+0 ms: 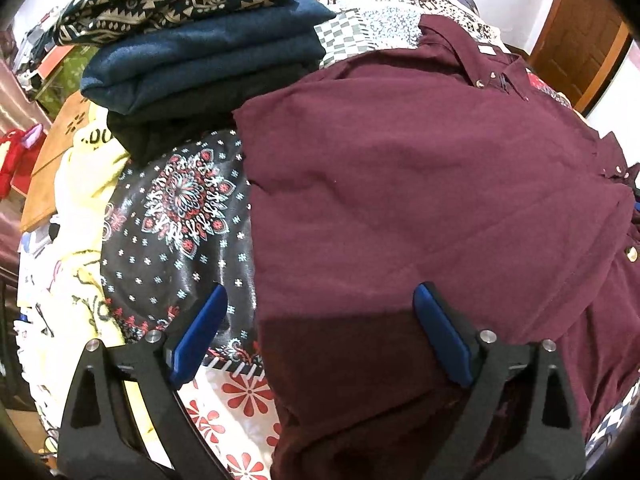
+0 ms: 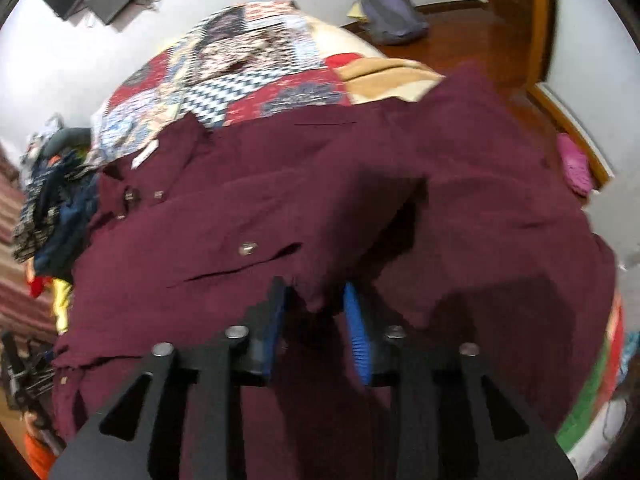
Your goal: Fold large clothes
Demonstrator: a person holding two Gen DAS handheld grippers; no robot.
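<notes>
A maroon button-up shirt [image 1: 420, 208] lies spread on the patterned bedspread [image 1: 240, 396], its left part folded over the body. My left gripper [image 1: 320, 308] is open and empty, hovering just above the shirt's lower left edge. In the right wrist view the same shirt [image 2: 248, 200] fills the middle. My right gripper [image 2: 316, 300] is shut on a raised fold of the shirt's fabric, which hangs in a bunch between the blue pads [image 2: 356, 340].
A stack of folded clothes [image 1: 208, 60], blue and patterned, sits at the back left. A black floral cloth [image 1: 180, 216] and yellow garments [image 1: 84, 184] lie left of the shirt. A grey bag [image 2: 390, 8] rests on the wooden floor beyond the bed.
</notes>
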